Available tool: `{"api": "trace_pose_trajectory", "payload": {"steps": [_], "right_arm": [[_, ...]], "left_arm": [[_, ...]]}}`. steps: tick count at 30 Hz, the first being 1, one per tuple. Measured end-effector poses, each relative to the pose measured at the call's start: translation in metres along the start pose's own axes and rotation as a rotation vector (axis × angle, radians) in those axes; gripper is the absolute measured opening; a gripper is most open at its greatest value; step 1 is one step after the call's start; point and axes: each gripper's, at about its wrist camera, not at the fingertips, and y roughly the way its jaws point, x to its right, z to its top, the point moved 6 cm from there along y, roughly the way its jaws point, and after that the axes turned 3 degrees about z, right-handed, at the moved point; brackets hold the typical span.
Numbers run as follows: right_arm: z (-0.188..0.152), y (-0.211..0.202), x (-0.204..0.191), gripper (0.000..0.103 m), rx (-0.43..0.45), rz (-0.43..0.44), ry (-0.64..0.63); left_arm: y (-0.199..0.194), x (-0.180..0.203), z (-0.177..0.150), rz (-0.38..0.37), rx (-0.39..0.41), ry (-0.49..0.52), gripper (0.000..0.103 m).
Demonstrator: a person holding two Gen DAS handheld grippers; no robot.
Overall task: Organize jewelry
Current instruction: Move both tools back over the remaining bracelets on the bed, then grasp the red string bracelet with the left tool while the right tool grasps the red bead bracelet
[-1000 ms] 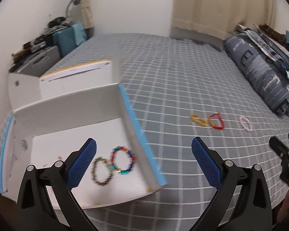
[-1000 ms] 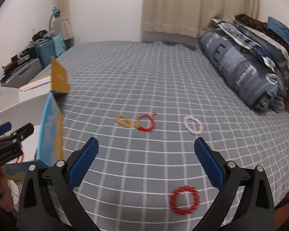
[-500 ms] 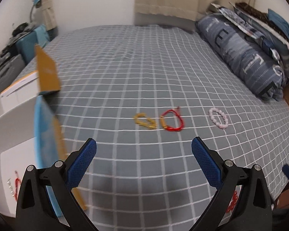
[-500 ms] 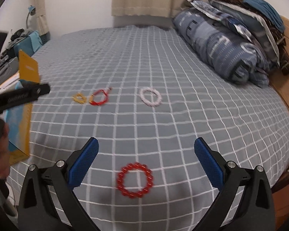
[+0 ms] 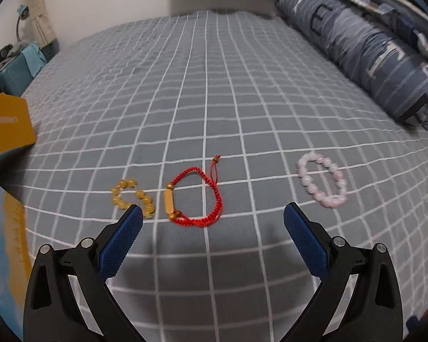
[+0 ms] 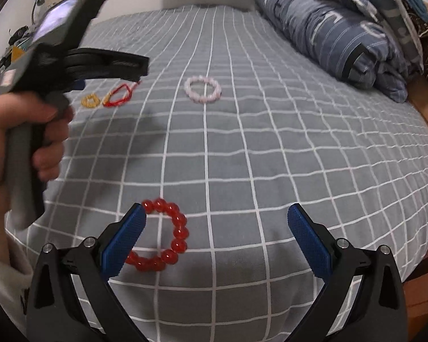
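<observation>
Both grippers released, nothing held, over the bed (image 5: 205, 99).
Left gripper (image 5: 213, 219) near red cord bracelet (image 5: 197, 193), yellow beads (image 5: 132, 196) beside; pink beads (image 5: 322, 183) apart. Right gripper (image 6: 216, 219) over red beads (image 6: 164, 236) near the bed's front edge.

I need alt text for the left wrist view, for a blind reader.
The open left hand-held gripper hovers over a grey checked bedspread, aimed at a red cord bracelet. A yellow bead bracelet lies left of it, a pink bead bracelet right.

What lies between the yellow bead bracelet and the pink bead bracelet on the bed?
The red cord bracelet lies between the yellow bracelet and pink bracelet, in the left wrist view.
</observation>
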Motion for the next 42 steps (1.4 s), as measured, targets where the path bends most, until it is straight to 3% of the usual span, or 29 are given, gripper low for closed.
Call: {"api": "trace_pose_trajectory", "payload": {"steps": [10,14,25,39,42], "right_arm": [[-0.012,0.031,-0.003,0.095,-0.051,0.048,-0.017],[-0.015,0.039,-0.003,0.091,-0.067,0.065,-0.014],[-0.02,0.044,-0.006,0.066,-0.093,0.071,-0.032],[-0.02,0.038,-0.016,0.018,-0.083,0.075,-0.072],[-0.019,0.038,-0.015,0.015,-0.078,0.07,-0.077]], "left_arm": [[0.042,0.001,0.001,0.009,-0.03,-0.01,0.096],[0.048,-0.001,0.0,0.018,-0.033,-0.008,0.096],[0.056,-0.001,-0.002,-0.005,-0.047,-0.004,0.089],[0.053,-0.003,-0.002,-0.033,-0.044,-0.026,0.045],[0.053,-0.005,-0.001,-0.023,-0.037,-0.026,0.033]]}}
